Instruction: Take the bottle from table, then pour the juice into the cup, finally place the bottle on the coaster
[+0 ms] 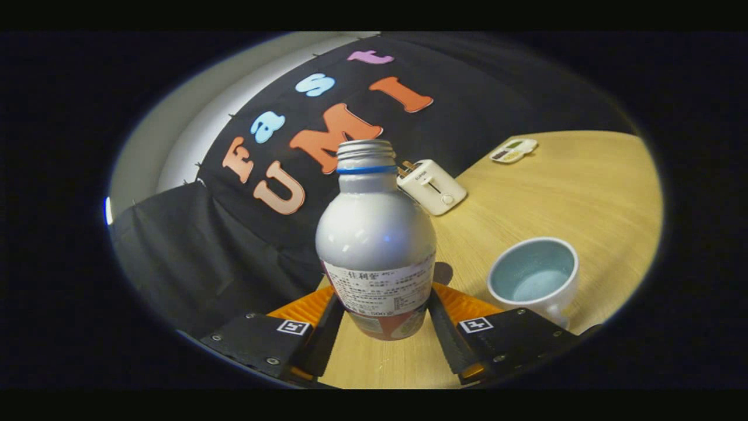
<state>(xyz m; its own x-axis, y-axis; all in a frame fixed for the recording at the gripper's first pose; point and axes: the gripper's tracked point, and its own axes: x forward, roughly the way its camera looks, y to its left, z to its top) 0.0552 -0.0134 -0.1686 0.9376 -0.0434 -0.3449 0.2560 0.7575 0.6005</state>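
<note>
A silver bottle (376, 234) with a blue neck ring, an uncapped threaded mouth and a white label stands between my two fingers. My gripper (383, 318) is shut on the bottle's lower body, with both black finger pads pressed against its sides. The bottle appears lifted off the wooden table (572, 187) and the whole scene is tilted. A light blue cup (533, 278) with a white outside sits on the table just to the right of the bottle, beside my right finger (447, 339). Its inside looks pale blue.
A white toaster (431, 187) stands beyond the bottle near the black cloth wall. A small white device (513, 150) lies farther off to the right on the table. Bare wood stretches beyond the cup.
</note>
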